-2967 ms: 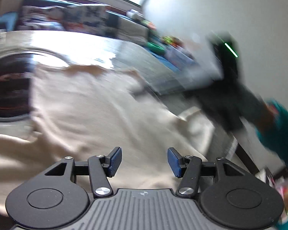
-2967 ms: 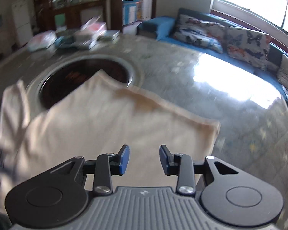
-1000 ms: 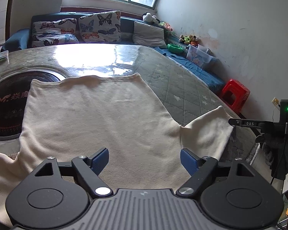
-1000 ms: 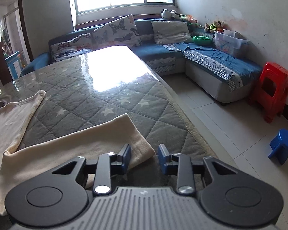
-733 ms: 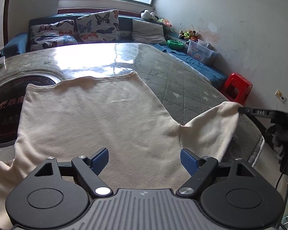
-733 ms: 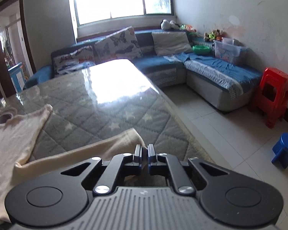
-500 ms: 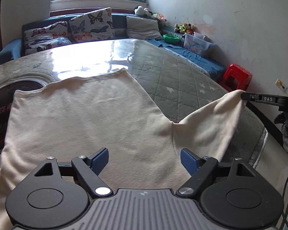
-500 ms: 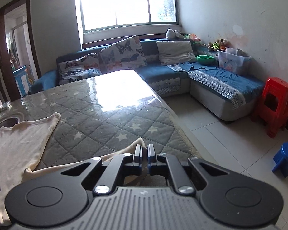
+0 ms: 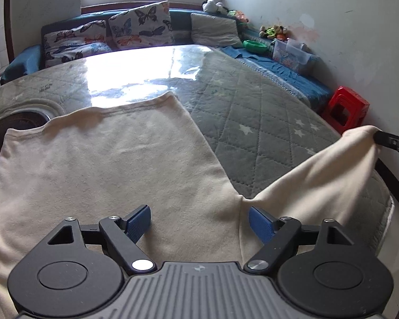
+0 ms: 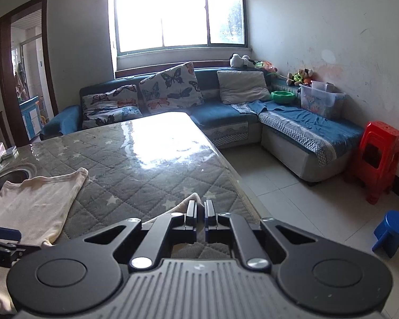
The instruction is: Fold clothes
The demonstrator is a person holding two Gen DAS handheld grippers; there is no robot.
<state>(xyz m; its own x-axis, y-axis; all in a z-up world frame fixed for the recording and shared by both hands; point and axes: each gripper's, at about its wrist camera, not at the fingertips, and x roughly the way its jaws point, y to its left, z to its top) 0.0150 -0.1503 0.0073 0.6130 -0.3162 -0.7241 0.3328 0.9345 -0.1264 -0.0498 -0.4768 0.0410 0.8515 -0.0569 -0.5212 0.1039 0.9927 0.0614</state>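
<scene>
A cream shirt (image 9: pixel 114 159) lies spread flat on the quilted grey table cover (image 9: pixel 252 111). My left gripper (image 9: pixel 199 220) is open and empty, low over the shirt's near part beside the right armpit. My right gripper (image 10: pixel 200 208) is shut on the cuff of the shirt's right sleeve (image 10: pixel 192 199) and holds it lifted off the table. In the left wrist view that sleeve (image 9: pixel 319 175) rises to the right, with the right gripper's fingers (image 9: pixel 391 142) pinching its end. The shirt's body also shows in the right wrist view (image 10: pixel 34 207).
A dark round inset (image 9: pixel 13 122) sits in the table at the far left. The table's right edge (image 10: pixel 242 186) drops to a tiled floor. A blue sofa (image 10: pixel 226 114) runs along the far wall. A red stool (image 10: pixel 377 159) and a blue stool (image 10: pixel 391 231) stand to the right.
My right gripper closed on the sleeve cuff and has lifted it up off the table. My left gripper has stayed open over the shirt, shifting slightly forward.
</scene>
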